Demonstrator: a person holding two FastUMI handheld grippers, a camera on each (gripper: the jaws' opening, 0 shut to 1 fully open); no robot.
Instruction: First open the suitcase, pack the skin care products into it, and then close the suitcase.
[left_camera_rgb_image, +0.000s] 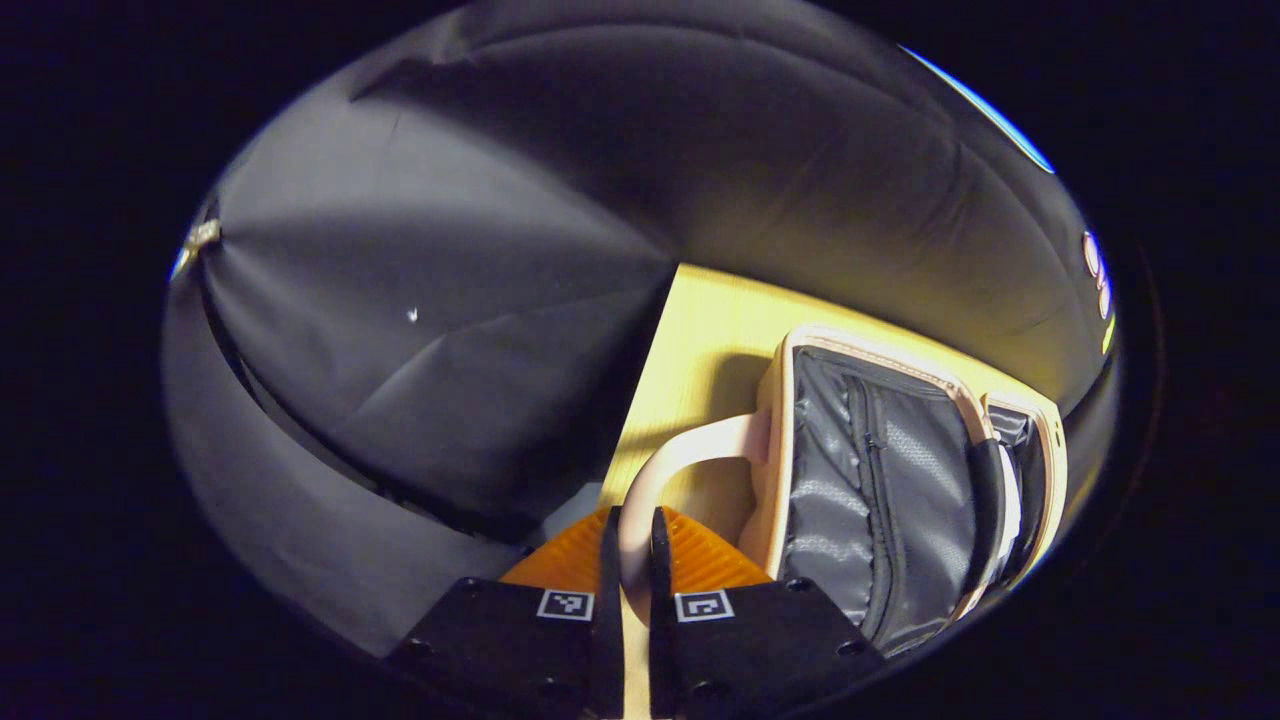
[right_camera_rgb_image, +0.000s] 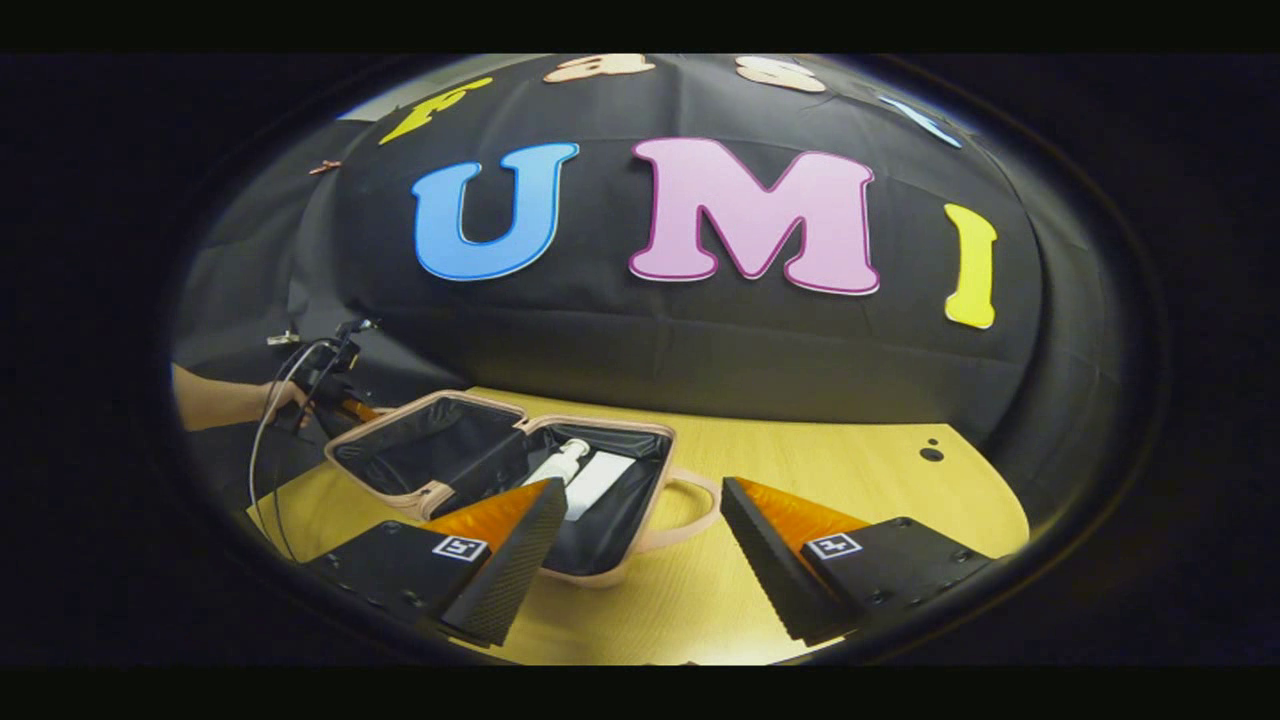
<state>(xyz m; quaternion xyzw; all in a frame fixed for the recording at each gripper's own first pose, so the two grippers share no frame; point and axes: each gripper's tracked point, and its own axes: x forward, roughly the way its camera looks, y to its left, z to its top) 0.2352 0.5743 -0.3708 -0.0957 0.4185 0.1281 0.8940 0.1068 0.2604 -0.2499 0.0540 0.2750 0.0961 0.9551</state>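
The table (right_camera_rgb_image: 860, 470), pale wood, spreads ahead of and beneath my right claw (right_camera_rgb_image: 640, 545) and runs back to the black cloth wall (right_camera_rgb_image: 700, 360). In the left gripper view the same cloth (left_camera_rgb_image: 450, 300) takes up everything ahead of and to the left of my left claw (left_camera_rgb_image: 632, 545).

The suitcase (right_camera_rgb_image: 440, 490) lies open flat on the table, just ahead and to the left of my right claw, both halves lined in dark fabric with a pale pink rim. Seen from my left claw, the near half (left_camera_rgb_image: 870, 480) stands directly to the right of my fingers, its zippered grey lining facing the camera.

Inside the half nearer my right claw lie two skin care products: a flat white box (right_camera_rgb_image: 598, 480) and, touching its left side, a white bottle (right_camera_rgb_image: 560, 462) lying with its cap pointing away from me. My left finger overlaps the lower ends of both.

The pink carry handle (left_camera_rgb_image: 690, 455) arcs out of the case's edge and down between my left claw's fingers, which are drawn together and clamped on it. A second handle (right_camera_rgb_image: 690, 510) shows between my right claw's fingers, lying on the table, untouched.

My right claw stands wide apart, holding nothing, hovering above the table.

Far left of my right claw, a hand (right_camera_rgb_image: 275, 400) grips the other tool at the case's far edge, cables trailing from it.
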